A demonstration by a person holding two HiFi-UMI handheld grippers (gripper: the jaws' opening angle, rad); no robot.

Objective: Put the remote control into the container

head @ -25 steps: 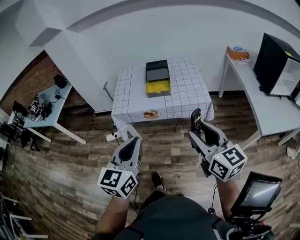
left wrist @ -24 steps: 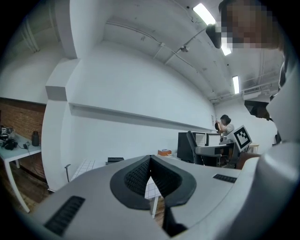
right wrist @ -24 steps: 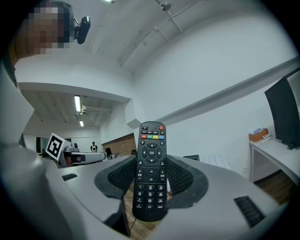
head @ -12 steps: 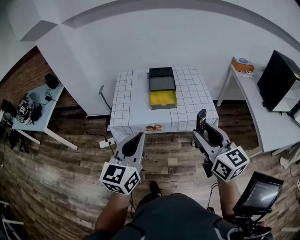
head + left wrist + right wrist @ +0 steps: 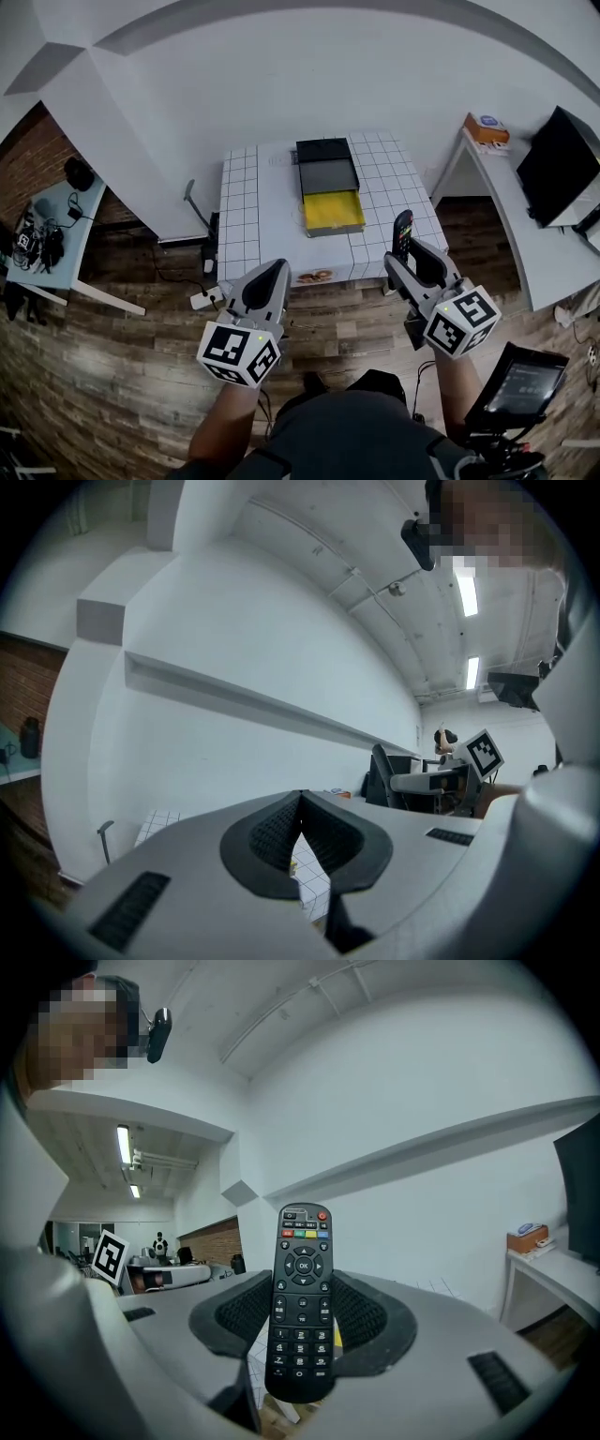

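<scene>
Your right gripper (image 5: 404, 255) grasps the remote control (image 5: 402, 230) by its lower half, upright, with the top standing free above the pads; a jolt or fast swing could tip it or slide it out. Your left gripper (image 5: 277, 270) is clenched on nothing. The container (image 5: 328, 186) sits on the checked table (image 5: 246, 206), farther off and left of the remote; release short and it hits the near rim

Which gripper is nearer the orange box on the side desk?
Right. The right gripper, holding the remote, is below-left of the orange box; the left gripper is farther left.
</scene>
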